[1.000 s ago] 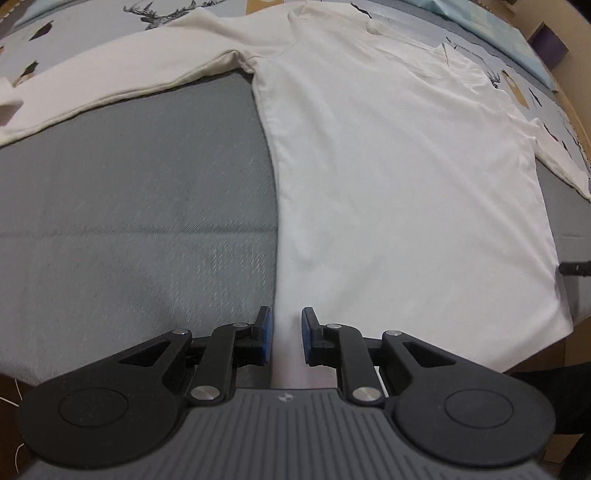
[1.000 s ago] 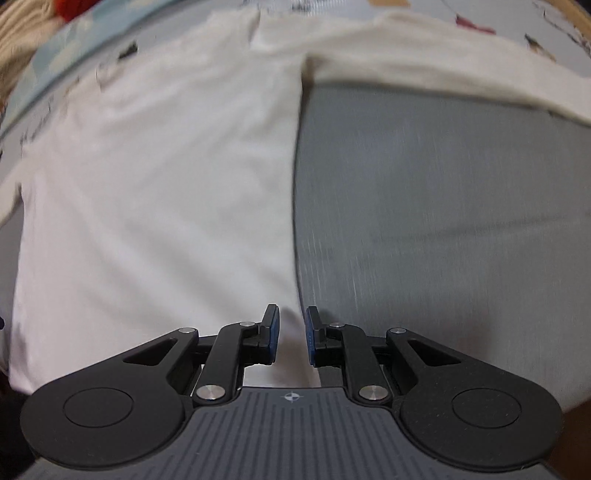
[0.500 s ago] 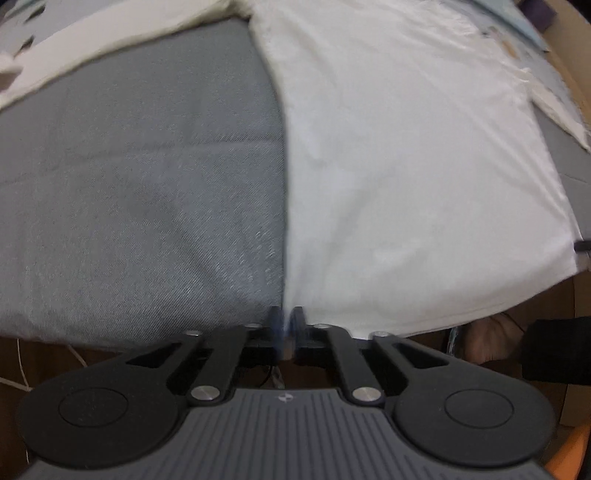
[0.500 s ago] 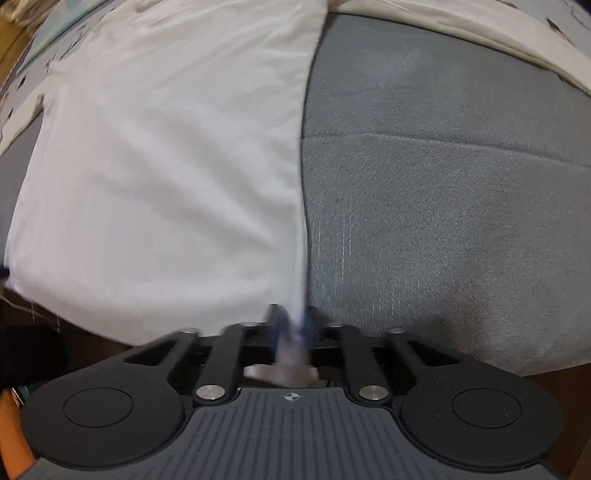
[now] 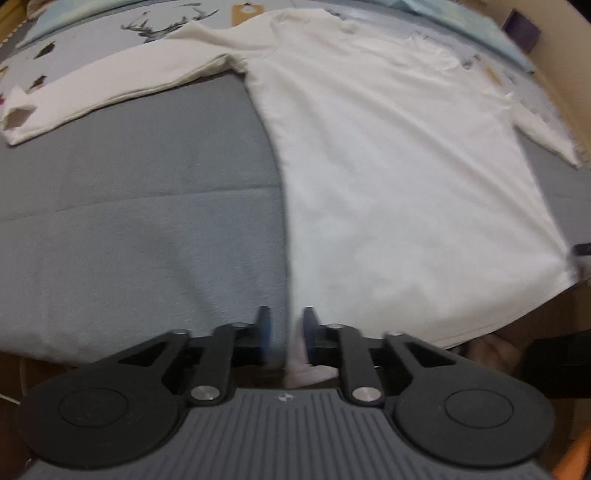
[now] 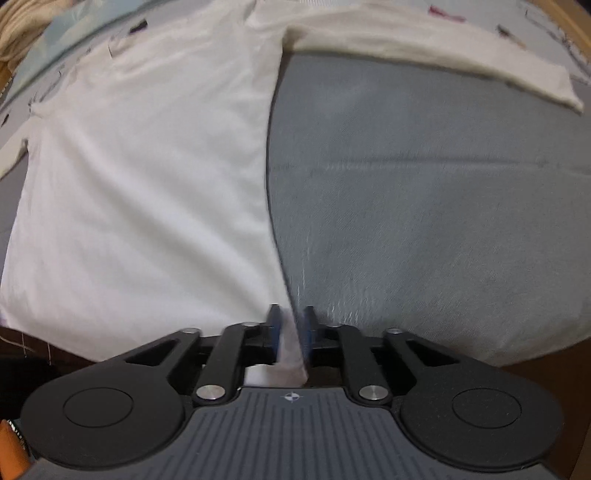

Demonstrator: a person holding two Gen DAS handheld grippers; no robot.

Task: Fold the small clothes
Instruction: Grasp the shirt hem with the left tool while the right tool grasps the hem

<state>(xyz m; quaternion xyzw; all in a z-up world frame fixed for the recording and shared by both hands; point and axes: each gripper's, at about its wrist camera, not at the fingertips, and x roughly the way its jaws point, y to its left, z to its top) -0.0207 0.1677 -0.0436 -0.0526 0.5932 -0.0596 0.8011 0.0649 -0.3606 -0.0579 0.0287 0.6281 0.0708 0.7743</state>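
Note:
A white long-sleeved shirt [image 5: 388, 177] lies flat on a grey cover [image 5: 129, 221], one sleeve [image 5: 110, 85] stretched out to the left. My left gripper [image 5: 286, 325] stands over the shirt's near left hem corner. Its jaws are opening, with the cloth's edge loose between the blue pads. In the right wrist view the shirt [image 6: 147, 184] fills the left half, and its other sleeve [image 6: 443, 48] runs to the upper right. My right gripper [image 6: 291, 321] is at the near right hem corner. Its jaws are opening too, with white cloth in the gap.
Beyond the shirt lies a pale sheet printed with deer [image 5: 155, 22]. A purple box [image 5: 522, 27] sits at the far right. The grey cover [image 6: 424, 221] ends just in front of both grippers, with dark floor below the edge.
Half a second ago both grippers were shut on the hem corners at the cover's near edge. Both pairs of jaws have since parted, and more of the shirt and its sleeves shows.

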